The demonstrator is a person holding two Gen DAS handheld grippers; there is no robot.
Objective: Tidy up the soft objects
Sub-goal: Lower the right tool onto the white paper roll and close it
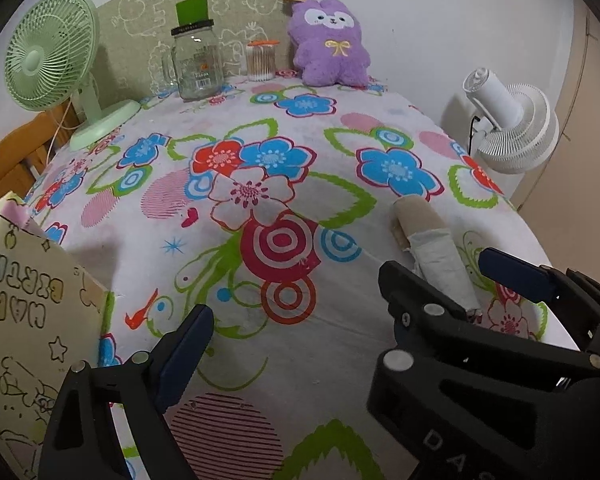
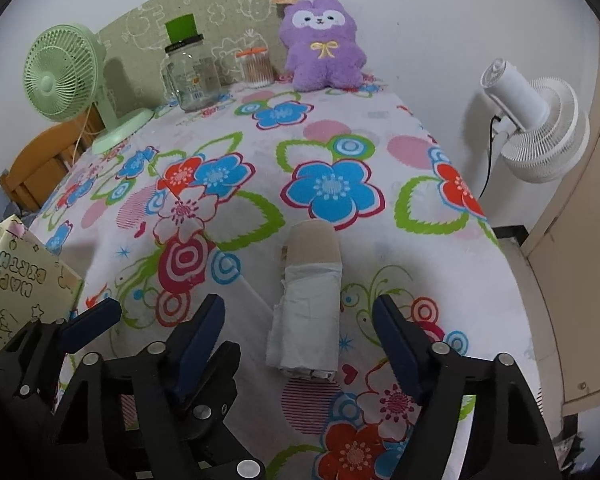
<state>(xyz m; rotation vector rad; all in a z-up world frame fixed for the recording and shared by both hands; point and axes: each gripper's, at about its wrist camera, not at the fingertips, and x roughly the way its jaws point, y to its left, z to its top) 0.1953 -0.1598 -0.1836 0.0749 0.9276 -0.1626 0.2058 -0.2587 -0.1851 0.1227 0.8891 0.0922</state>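
Right wrist view: my right gripper (image 2: 300, 344) is spread, its jaws either side of the rolled cloth (image 2: 310, 304), not pressing it.
Left gripper (image 1: 296, 340): mine, spread wide, nothing between.
Roll: lying on the floral sheet (image 2: 360, 128), near edge.
Plush (image 2: 323, 42): upright, far end.

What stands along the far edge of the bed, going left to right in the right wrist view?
Green fan → glass jar with a green cup on its lid → cotton swab container → purple plush toy → white fan, standing off the bed by the wall.
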